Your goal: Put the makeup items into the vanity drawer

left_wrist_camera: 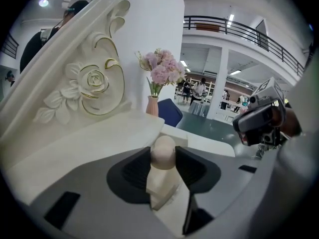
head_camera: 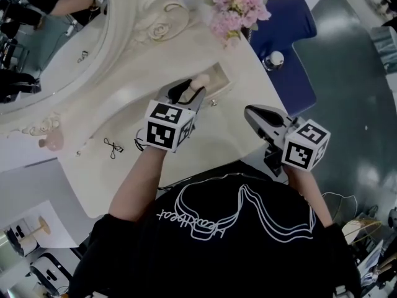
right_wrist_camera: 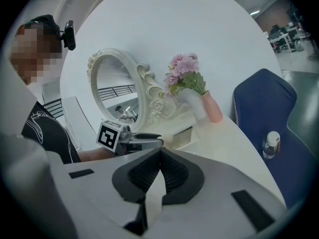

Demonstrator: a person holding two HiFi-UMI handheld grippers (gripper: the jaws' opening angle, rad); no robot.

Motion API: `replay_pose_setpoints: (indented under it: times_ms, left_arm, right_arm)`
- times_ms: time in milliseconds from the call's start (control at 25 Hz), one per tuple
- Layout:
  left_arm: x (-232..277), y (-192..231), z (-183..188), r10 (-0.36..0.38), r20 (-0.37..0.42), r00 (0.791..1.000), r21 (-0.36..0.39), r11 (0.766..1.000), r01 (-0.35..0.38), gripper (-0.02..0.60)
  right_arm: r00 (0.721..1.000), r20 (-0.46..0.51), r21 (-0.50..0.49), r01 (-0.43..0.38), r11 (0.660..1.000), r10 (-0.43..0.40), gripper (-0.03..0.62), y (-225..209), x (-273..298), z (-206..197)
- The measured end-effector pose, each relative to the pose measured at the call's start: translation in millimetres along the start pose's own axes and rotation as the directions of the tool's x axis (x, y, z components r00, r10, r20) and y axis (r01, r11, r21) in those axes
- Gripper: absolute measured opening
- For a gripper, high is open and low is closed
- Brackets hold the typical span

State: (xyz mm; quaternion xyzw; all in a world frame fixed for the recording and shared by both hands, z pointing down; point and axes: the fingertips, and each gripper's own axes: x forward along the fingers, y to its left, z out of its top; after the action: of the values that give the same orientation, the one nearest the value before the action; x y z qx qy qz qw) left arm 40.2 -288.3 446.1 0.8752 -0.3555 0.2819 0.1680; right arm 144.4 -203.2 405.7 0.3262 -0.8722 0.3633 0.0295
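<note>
Two grippers are up over the vanity (head_camera: 118,104). Off to the left of the left gripper (head_camera: 186,92) is the oval mirror (head_camera: 56,36). That gripper's jaws are clamped on a beige sponge (left_wrist_camera: 163,152), its round head squeezed between the pads. It hangs just over the open drawer (head_camera: 222,73), with pink flowers (head_camera: 239,5) beyond. The right gripper (right_wrist_camera: 159,152) sits near the drawer's right side, jaws closed together and empty. Beyond it to the right is a blue chair (head_camera: 291,36) with a small bottle (head_camera: 273,59) on the seat.
</note>
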Motion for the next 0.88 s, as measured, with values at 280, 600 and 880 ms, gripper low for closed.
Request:
replay_pose_setpoints:
  times_ms: [280,600,880]
  left_arm:
    - [6,2,-5,-0.001,-0.023,1.000,-0.010,1.000,0.001,0.175]
    - [-6,0,-4,-0.017,0.002,1.000,-0.049,0.999,0.017,0.213]
    - [-44,-13,2,-0.041,0.097,0.994,-0.094,0.994,0.050,0.182]
  right_arm:
    - [1.000,0.001,0.016,-0.001,1.000,0.001,0.005,-4,3,0]
    - [1.000,0.007,0.007,-0.020,1.000,0.020,0.005,5,6,0]
    - [0.998,0.022,-0.026,-0.066,0.997,0.067,0.005,32,11,-2]
